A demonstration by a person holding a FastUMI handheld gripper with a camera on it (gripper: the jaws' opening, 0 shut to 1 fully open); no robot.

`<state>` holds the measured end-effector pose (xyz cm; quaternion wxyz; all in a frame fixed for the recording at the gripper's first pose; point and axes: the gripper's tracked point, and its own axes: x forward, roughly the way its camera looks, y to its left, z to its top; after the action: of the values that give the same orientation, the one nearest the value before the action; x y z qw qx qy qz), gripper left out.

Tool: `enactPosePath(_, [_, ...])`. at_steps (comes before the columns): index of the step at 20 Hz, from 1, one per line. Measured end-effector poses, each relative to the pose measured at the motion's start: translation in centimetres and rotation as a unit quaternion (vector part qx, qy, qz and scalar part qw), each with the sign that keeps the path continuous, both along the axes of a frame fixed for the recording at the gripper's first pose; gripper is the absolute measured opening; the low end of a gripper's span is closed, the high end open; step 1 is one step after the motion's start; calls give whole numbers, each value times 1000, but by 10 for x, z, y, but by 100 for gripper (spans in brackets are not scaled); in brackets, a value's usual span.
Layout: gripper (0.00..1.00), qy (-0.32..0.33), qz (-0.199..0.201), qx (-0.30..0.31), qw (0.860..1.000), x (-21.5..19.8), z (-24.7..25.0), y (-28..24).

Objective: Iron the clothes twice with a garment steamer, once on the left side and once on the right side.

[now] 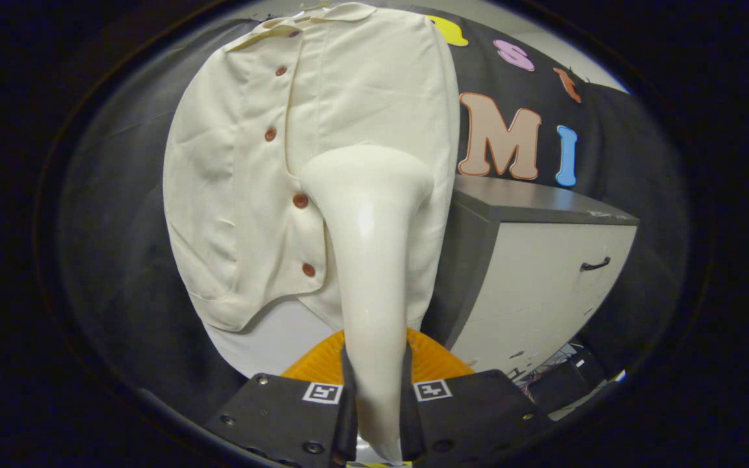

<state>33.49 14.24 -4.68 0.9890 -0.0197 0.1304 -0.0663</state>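
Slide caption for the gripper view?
Gripper shut on steamer, head against the hanging cream shirt.

Gripper [376,390]: two flat blocky finger bodies side by side, angular outlines widening toward camera. Each carries one small square fiducial tag, black-and-white pattern, on inner top corner. Round screw heads on upper faces: near outer corners, more along near edge. Matte finish, faint sheen. Jaws: narrow upright plates at inner edges of bodies, set close together. Cables, hand, sleeve: cannot tell.
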Motion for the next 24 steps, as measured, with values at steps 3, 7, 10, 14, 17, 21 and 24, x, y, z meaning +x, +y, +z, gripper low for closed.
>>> enactPosePath(3, [26,15,3,10,1000,-1,-25,0])
enactPosePath(7, [26,28,9,19,999,-5,-54,0])
enactPosePath(10, [26,34,11,25,999,-7,-68,-1])
enactPosePath(14, [26,41,13,39,998,-9,-82,1])
enactPosePath(17, [26,42,19,47,998,-19,-79,0])
enactPosePath(21, [26,34,23,56,998,-41,-53,2])
enactPosePath(24, [26,20,24,49,998,-63,-19,-3])
